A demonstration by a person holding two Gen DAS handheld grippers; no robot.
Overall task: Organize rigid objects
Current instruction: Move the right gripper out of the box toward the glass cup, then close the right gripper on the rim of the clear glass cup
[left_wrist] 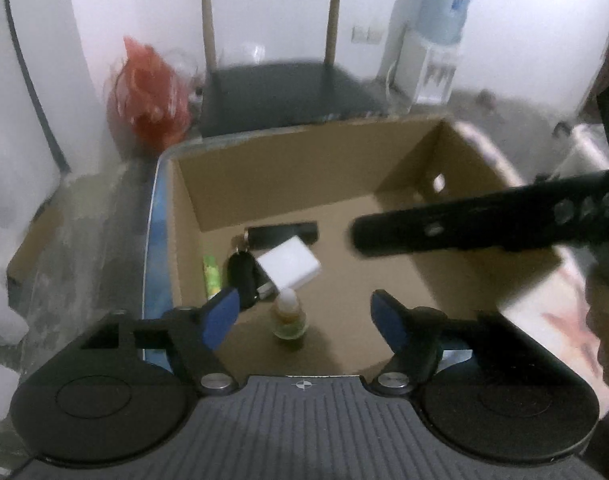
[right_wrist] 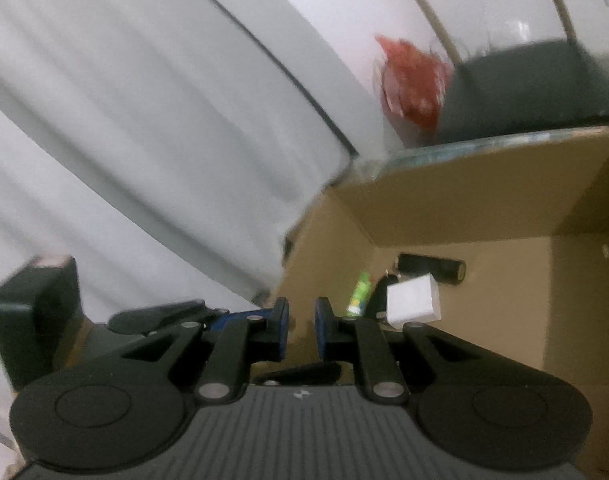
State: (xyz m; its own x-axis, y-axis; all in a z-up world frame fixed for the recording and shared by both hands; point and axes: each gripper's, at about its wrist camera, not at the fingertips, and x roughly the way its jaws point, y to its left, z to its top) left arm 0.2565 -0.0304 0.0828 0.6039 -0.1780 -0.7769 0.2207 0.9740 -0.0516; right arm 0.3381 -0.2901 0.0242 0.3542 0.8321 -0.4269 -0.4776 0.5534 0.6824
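Both grippers over open cardboard box [left_wrist: 288, 176], items already on its floor.
Inside, near the left wall: black bar-shaped item [left_wrist: 282, 233] at the back, white adapter [left_wrist: 290, 266], black key fob [left_wrist: 242, 276], green tube [left_wrist: 212, 276], small amber bottle [left_wrist: 290, 316] upright. Left gripper [left_wrist: 304, 320] spread wide, empty, above the bottle. Right gripper [right_wrist: 302, 334] pressed almost together, nothing between the pads.

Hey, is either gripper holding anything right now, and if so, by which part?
Nothing is held. The left gripper is open above the small bottle in the cardboard box; the right gripper is nearly shut, empty.
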